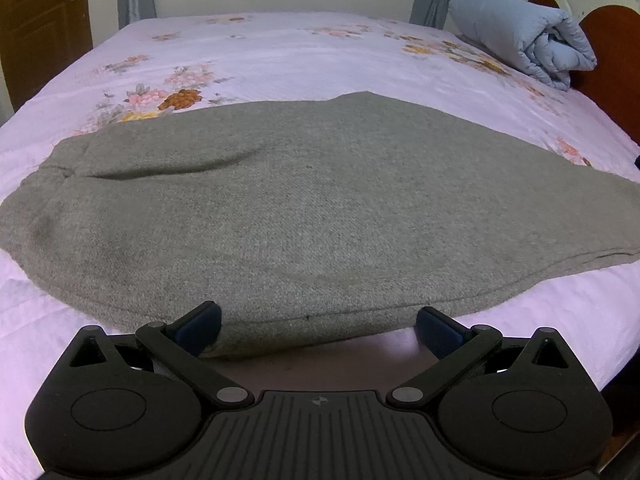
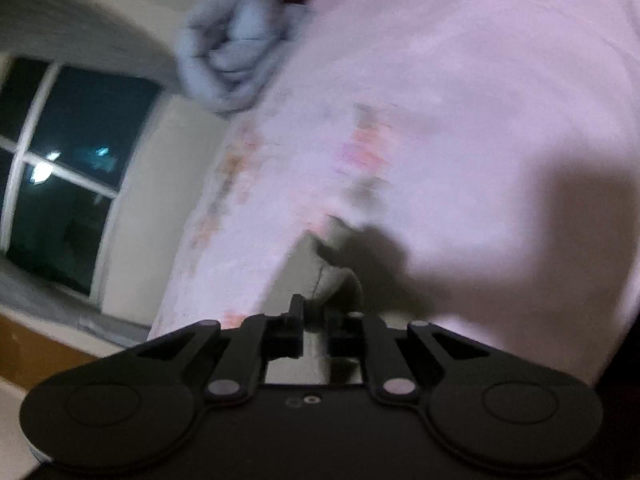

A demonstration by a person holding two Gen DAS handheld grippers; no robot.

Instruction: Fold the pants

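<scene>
Grey knit pants (image 1: pixel 320 200) lie spread flat across the pink flowered bed sheet (image 1: pixel 280 52), running from left to right. My left gripper (image 1: pixel 320 326) is open at the pants' near edge, one blue-padded finger (image 1: pixel 204 324) on each side of the hem, neither pressing on it. The right wrist view is blurred and tilted. There my right gripper (image 2: pixel 316 320) is shut, with a strip of the grey pants (image 2: pixel 332 276) coming up from between its jaws above the sheet (image 2: pixel 480 120).
A rolled light-blue quilt (image 1: pixel 528 40) lies at the bed's far right by a red-brown headboard (image 1: pixel 612 40). A wooden door (image 1: pixel 40 32) stands far left. The right wrist view shows the quilt (image 2: pixel 236 40) and a dark window (image 2: pixel 60 160) beyond the bed.
</scene>
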